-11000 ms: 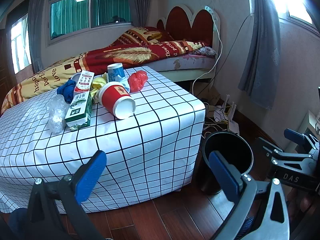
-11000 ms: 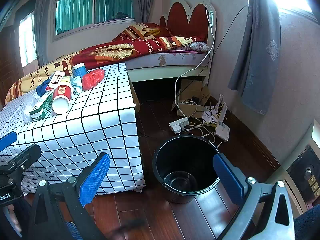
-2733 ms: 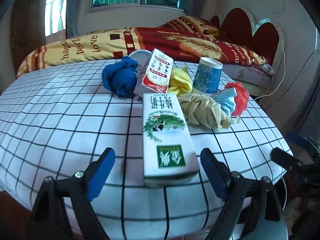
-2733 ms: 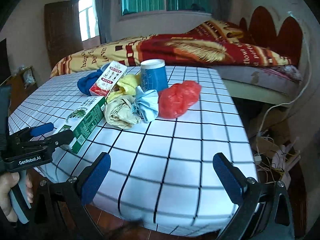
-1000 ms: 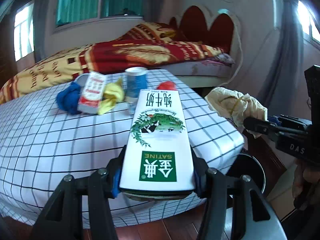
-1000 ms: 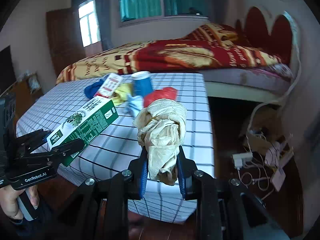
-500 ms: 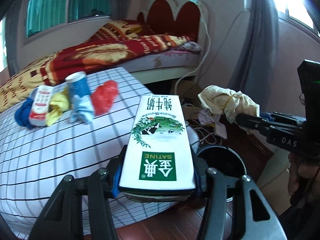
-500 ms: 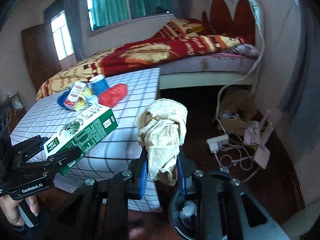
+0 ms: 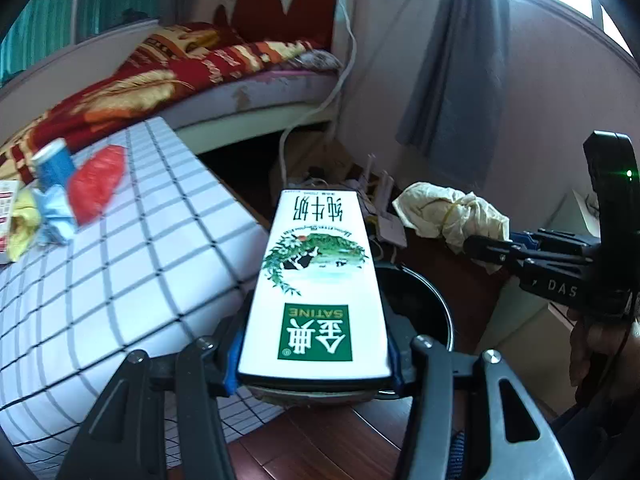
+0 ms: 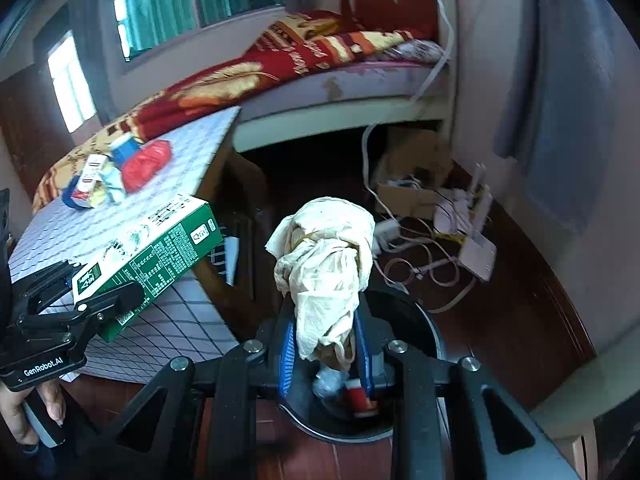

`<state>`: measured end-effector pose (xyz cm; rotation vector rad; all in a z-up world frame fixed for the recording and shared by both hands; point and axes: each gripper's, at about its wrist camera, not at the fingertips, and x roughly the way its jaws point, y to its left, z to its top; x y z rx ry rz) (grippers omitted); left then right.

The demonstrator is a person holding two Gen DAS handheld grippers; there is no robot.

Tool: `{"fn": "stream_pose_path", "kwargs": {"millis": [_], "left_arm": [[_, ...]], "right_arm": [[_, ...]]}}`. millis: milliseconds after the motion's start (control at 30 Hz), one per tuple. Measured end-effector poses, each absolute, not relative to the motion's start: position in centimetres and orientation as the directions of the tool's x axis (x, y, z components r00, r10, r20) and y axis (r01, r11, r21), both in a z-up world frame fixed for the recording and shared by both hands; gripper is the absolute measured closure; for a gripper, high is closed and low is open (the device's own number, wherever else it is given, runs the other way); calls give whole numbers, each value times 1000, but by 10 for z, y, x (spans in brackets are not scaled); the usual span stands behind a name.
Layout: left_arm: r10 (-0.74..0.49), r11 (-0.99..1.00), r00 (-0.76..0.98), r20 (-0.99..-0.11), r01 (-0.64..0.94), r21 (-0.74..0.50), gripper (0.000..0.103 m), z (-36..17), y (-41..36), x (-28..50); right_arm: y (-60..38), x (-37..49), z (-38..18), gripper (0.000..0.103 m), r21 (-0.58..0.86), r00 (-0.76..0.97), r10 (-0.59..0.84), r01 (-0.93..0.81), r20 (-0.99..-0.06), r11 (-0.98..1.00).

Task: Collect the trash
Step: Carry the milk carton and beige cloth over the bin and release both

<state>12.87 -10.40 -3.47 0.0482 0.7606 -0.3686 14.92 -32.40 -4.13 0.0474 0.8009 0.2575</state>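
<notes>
Jaws clamped on milk carton (image 9: 316, 292) and crumpled bag (image 10: 326, 268), angled down.

Bin (image 10: 424, 320) mouth open below; table (image 10: 192, 160) edge crowds left.

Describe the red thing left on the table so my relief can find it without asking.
Start at the table with the white, black-gridded cloth in front of the bed. Near its far corner sits a small heap of trash; the red crumpled bag lies at the heap's bin-side edge, next to the blue paper cup. It is the only red, soft, shapeless piece there.
</notes>
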Motion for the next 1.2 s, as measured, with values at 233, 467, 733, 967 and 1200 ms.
{"fn": "stream_pose_path", "kwargs": {"millis": [233, 467, 733, 967, 1200], "left_arm": [[-357, 904, 585, -728, 412, -113, 49, -61, -139, 128], [-375, 883, 496, -783, 449, -138, 49, -94, -161, 144], [-366, 883, 437, -822, 443, -158, 40, -128, -168, 164], [-288, 921, 488, -824, 377, -98, 0, -135, -159, 164], [-260, 933, 521, -813, 353, -72, 0, -127, -151, 156]], "right_arm": [[-356, 141, -74, 75, 144, 629, 217, -166, -746, 976], [-370, 147, -121, 75, 145, 556, 219, -174, -802, 974], [-359, 164, -170, 57, 107, 492, 205, -221, -846, 969], [-363, 172, -191, 0, -29, 482, 47, -148, -875, 988], [-372, 170, -178, 0, -52, 514, 7, -100, -858, 994]]}}
